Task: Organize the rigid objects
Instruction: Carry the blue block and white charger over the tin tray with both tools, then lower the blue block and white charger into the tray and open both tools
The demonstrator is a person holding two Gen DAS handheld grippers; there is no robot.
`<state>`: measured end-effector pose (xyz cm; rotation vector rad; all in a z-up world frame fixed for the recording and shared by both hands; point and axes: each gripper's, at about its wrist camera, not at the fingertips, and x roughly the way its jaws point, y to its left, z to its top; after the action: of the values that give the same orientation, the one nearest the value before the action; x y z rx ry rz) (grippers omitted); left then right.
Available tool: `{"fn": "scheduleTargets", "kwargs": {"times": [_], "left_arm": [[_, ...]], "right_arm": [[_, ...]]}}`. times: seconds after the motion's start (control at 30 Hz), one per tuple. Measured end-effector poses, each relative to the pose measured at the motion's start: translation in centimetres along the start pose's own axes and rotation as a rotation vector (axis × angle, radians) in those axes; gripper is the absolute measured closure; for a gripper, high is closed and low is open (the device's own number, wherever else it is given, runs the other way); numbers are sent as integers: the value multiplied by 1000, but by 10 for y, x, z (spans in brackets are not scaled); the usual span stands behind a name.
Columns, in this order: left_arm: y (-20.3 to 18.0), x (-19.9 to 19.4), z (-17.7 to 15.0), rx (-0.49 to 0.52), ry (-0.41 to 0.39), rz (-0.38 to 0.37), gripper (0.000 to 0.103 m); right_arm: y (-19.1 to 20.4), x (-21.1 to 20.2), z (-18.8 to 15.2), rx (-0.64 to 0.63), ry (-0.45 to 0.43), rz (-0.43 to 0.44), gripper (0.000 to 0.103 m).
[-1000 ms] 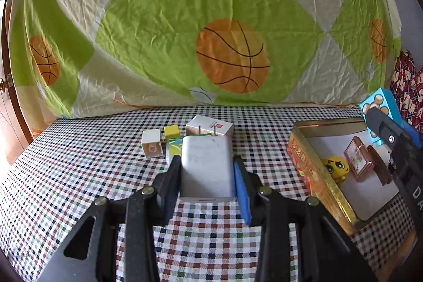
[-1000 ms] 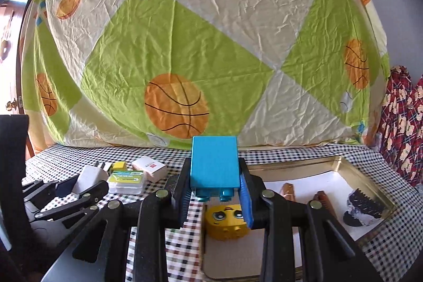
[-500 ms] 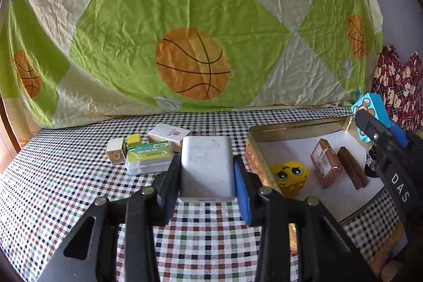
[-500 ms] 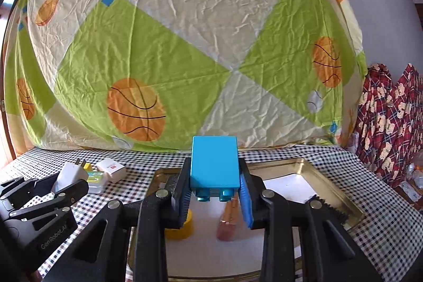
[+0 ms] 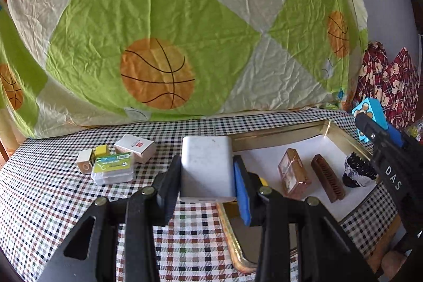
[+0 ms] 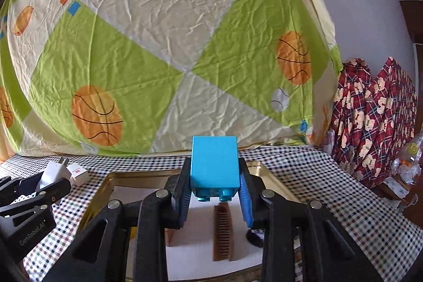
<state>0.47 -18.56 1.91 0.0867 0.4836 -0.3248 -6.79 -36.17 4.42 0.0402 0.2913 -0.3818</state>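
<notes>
The left gripper (image 5: 207, 183) pinches a white charger (image 5: 207, 168) at the tray (image 5: 277, 135) edge while the right gripper (image 6: 214, 196) clamps a blue block (image 6: 214, 163) above it; releasing early could drop either outside the rim.

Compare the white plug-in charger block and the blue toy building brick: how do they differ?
The white plug-in charger block is plain and smooth; the blue toy building brick is bright with round studs. The charger sits in the left gripper, the brick in the right gripper. Both are boxy and clamped above the gold tray.
</notes>
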Motion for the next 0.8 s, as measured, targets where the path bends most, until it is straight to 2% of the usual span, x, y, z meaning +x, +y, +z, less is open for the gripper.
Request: {"fn": "scheduleTargets", "kwargs": {"times": [0.33, 0.5, 0.8], "left_arm": [[-26, 9, -1, 19, 7, -32, 66], [-38, 14, 1, 24, 11, -47, 66], [-63, 27, 3, 42, 21, -80, 66]], "right_arm": [[-23, 10, 2, -3, 11, -22, 69], [-30, 18, 1, -42, 17, -72, 69], [-50, 40, 0, -28, 87, -91, 69]]}}
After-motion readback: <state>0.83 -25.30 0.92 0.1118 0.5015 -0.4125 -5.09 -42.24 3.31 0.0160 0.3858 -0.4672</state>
